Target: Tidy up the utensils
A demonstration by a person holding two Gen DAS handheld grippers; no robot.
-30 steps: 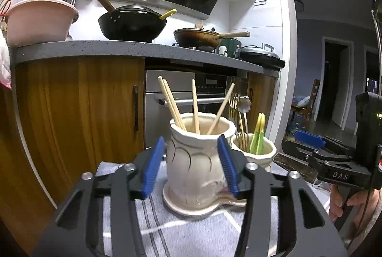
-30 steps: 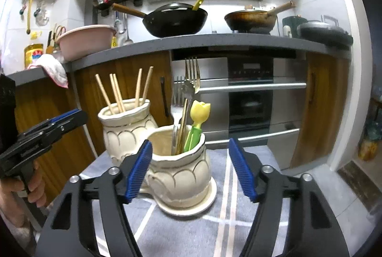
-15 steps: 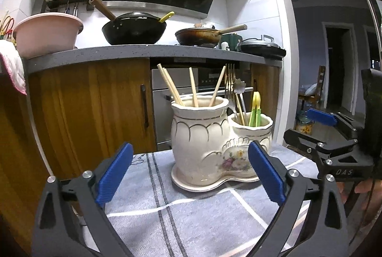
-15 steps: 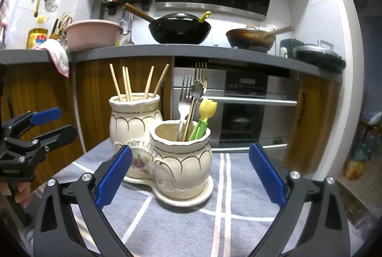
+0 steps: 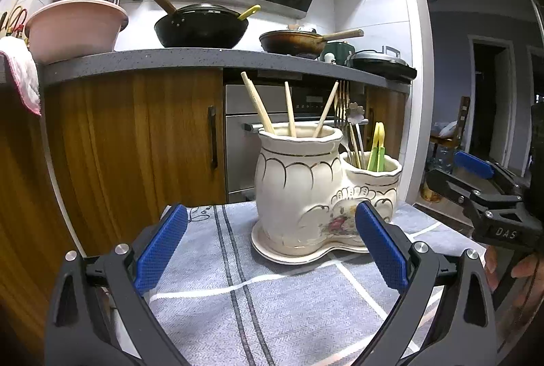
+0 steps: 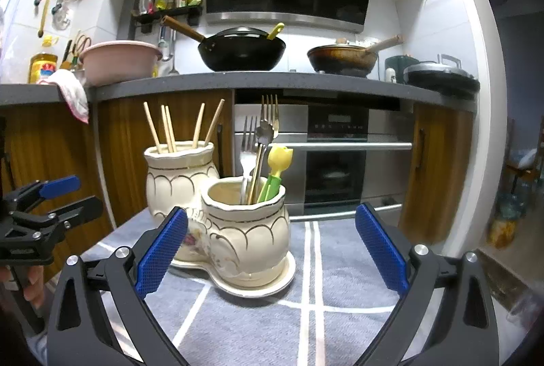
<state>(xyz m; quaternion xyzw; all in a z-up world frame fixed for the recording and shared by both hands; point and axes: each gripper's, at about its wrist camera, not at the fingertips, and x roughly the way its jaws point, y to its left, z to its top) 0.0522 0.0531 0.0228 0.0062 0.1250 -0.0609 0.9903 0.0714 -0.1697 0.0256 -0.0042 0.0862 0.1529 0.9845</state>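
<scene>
1. While the holder [image 5: 316, 192] stands upright on the cloth [image 5: 272, 305] that covers the surface, with chopsticks [image 5: 289, 109] in its tall pot and forks [image 6: 268, 124] beside a yellow-green piece [image 6: 277, 169] in its low pot, the step in hand is judged to be a release and a clean withdrawal.
2. The withdrawal is best made straight back along the cloth and level, so that neither the rim of a pot nor a standing handle is clipped and the holder is not dragged on its saucer base.
3. Both tools should be kept fully apart until the pads are well clear of the pots; no sideways sweep is advised, since the chopsticks lean outward.
4. The left tool [image 5: 270, 250] is seen spread wide, its jaws having just been opening; nothing is between the pads, and the tall pot lies just beyond them.
5. The right tool [image 6: 270, 250] is likewise spread wide after just opening, with nothing pinched; the low pot lies ahead, toward its left pad.
6. Both tools are pointed slightly downward, nearly level, one on each side of the holder.
</scene>
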